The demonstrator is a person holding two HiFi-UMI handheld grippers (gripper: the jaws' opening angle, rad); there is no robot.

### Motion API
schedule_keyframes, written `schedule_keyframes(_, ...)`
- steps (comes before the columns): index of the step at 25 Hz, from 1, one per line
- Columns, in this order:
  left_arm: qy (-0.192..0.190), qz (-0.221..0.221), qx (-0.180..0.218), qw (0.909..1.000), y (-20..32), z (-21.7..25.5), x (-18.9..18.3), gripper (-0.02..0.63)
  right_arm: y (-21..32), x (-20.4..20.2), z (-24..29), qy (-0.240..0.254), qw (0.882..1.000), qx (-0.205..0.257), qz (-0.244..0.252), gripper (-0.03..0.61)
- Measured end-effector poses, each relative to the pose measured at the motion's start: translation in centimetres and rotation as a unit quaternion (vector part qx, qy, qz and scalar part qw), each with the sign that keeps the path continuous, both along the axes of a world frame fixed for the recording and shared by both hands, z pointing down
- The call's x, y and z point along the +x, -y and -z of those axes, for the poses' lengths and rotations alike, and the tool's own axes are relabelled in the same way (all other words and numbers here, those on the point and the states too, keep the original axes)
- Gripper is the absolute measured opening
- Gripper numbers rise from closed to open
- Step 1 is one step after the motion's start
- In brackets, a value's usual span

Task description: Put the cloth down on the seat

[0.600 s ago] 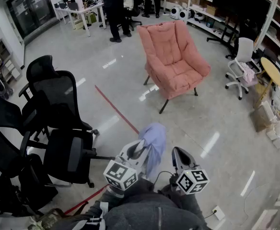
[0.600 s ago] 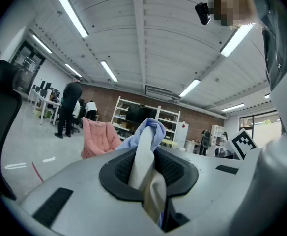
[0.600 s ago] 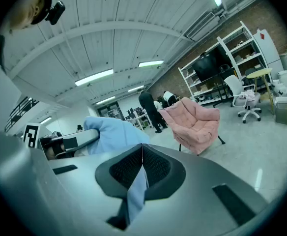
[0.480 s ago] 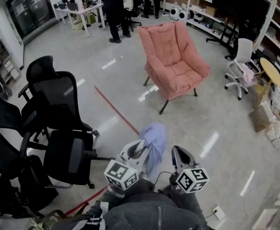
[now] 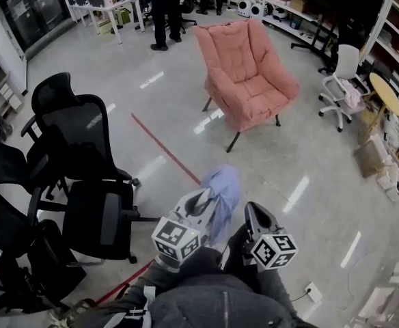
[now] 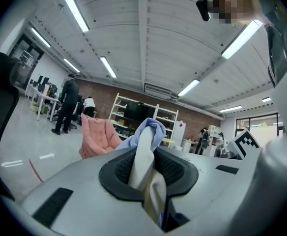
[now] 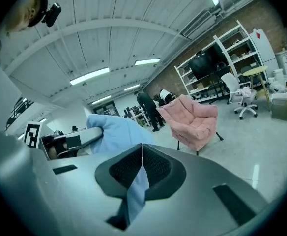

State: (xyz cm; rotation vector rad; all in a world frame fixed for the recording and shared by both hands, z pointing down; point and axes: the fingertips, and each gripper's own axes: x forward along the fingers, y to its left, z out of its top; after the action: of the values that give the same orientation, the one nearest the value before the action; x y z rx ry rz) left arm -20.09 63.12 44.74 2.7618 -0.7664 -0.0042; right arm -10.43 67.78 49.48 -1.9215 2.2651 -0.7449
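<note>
A light-blue cloth (image 5: pixel 221 190) hangs bunched between my two grippers, low in the head view. My left gripper (image 5: pixel 203 198) is shut on it; in the left gripper view a pale fold of the cloth (image 6: pixel 146 146) is pinched between the pads of that gripper (image 6: pixel 146 181). My right gripper (image 5: pixel 252 210) is beside it, and in the right gripper view a blue strip of the cloth (image 7: pixel 116 129) is pinched in that gripper (image 7: pixel 142 168). The pink armchair (image 5: pixel 251 67) stands well ahead on the floor, its seat (image 5: pixel 261 101) bare. It also shows as the armchair (image 6: pixel 97 139) and the armchair (image 7: pixel 192 122).
Black office chairs (image 5: pixel 83 156) crowd the left side. A red floor line (image 5: pixel 165 149) runs diagonally toward me. A white swivel chair (image 5: pixel 339 87), a round table (image 5: pixel 387 94) and boxes stand at the right. People (image 5: pixel 165 5) stand by desks at the back.
The whole view has shifted a little and the armchair sits slightly higher in frame. Both grippers keep the cloth, held as before.
</note>
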Motion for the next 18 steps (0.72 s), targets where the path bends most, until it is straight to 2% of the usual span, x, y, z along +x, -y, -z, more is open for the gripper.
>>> schedule_keyframes(11,-0.013,0.020,0.025,0.9994,6.8,2.1,3.9,0.063,9.7,5.4,4.8,-0.035,0.995,0.082,-0.040,0.012)
schedule_keyframes(18,-0.019,0.043,0.031,0.9984,13.8,3.1,7.9,0.064,17.6,8.4,6.3,-0.034,0.994,0.105,-0.015,0.012)
